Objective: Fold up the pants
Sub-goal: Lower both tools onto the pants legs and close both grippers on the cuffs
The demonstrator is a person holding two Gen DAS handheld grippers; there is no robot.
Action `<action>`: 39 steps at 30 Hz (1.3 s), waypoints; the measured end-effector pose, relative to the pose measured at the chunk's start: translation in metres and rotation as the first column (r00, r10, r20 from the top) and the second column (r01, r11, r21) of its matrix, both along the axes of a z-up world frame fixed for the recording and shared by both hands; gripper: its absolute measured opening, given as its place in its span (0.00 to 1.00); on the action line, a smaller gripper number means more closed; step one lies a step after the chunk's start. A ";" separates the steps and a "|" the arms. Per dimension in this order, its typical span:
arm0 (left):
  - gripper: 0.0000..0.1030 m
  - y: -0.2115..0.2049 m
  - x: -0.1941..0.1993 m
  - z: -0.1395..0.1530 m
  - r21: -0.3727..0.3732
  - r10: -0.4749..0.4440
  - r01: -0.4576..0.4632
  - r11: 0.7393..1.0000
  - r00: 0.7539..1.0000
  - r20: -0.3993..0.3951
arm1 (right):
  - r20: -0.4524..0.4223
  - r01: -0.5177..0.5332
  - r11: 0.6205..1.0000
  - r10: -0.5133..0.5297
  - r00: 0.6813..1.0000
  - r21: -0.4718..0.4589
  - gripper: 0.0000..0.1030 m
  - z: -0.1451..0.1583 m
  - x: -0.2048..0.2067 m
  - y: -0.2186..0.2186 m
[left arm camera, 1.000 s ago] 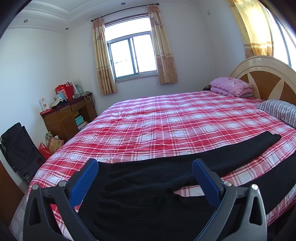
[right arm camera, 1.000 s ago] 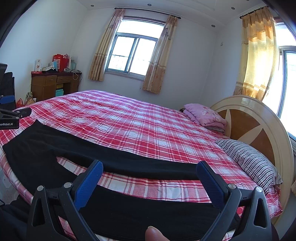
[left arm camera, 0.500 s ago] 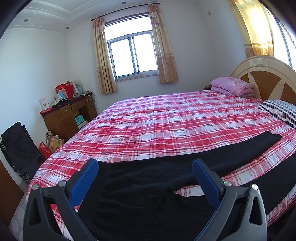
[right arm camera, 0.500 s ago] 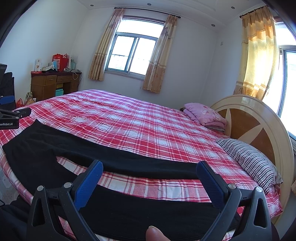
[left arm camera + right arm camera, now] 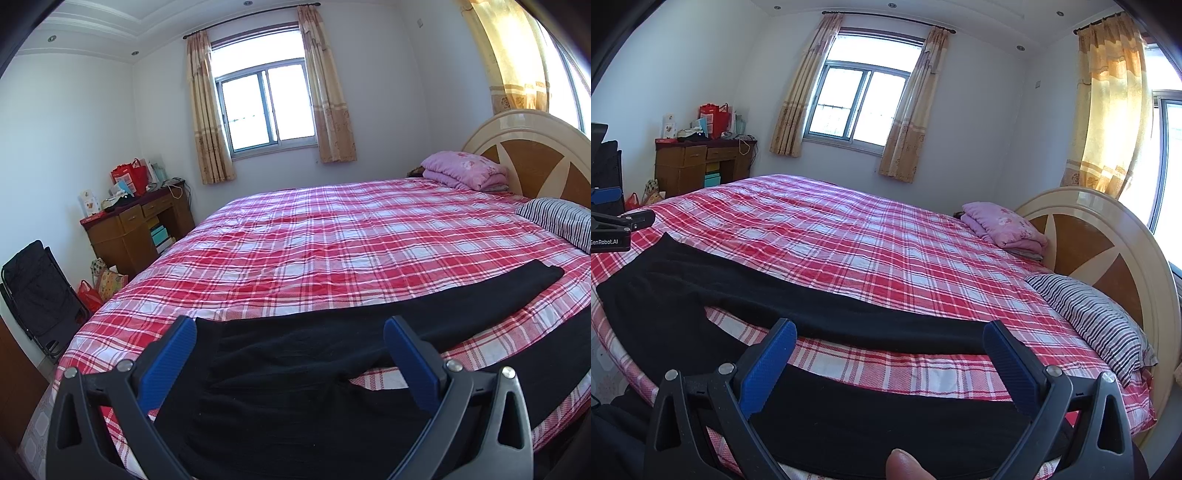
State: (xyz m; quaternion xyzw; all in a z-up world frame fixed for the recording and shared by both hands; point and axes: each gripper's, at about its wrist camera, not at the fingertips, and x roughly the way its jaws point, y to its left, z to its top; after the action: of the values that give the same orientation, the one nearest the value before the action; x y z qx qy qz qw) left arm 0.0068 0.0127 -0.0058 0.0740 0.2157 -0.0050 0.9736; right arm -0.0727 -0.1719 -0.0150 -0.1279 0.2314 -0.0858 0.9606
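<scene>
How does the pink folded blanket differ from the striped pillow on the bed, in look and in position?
The pink blanket is plain pink with a faint flower print; the striped pillow has dark and light stripes. The blanket is folded into a stack of layers; the pillow lies as one flat piece. The blanket sits at the far corner of the bed, toward the window; the pillow lies nearer the camera. Both rest on the red checked cover close to the headboard.

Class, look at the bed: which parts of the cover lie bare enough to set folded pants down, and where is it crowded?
Bare: the wide plaid bed cover between the pants and the window wall, and the strip between the two legs. Crowded: the headboard end, with the striped pillow and pink quilt, and the near edge under the pants.
</scene>
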 end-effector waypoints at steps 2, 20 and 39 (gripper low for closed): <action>1.00 0.001 0.001 -0.001 0.001 0.001 -0.001 1.000 1.000 -0.002 | -0.005 -0.005 1.000 0.005 1.000 0.005 0.99 -0.001 0.001 0.000; 0.97 0.149 0.154 -0.062 0.041 0.197 -0.193 0.980 0.955 -0.222 | -0.217 0.063 0.953 0.003 0.976 0.297 0.72 -0.053 0.071 -0.096; 0.32 0.164 0.238 -0.137 -0.066 0.027 -0.067 0.996 0.875 -0.484 | -0.367 0.190 0.958 -0.102 0.925 0.213 0.72 -0.085 0.131 -0.163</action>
State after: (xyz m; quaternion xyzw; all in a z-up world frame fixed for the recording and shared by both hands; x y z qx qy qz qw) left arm 0.2451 0.1767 -0.1428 0.0256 0.4528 -0.0084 0.8912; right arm 0.0578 -0.3351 -0.1005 -0.0040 0.4172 -0.1040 0.9028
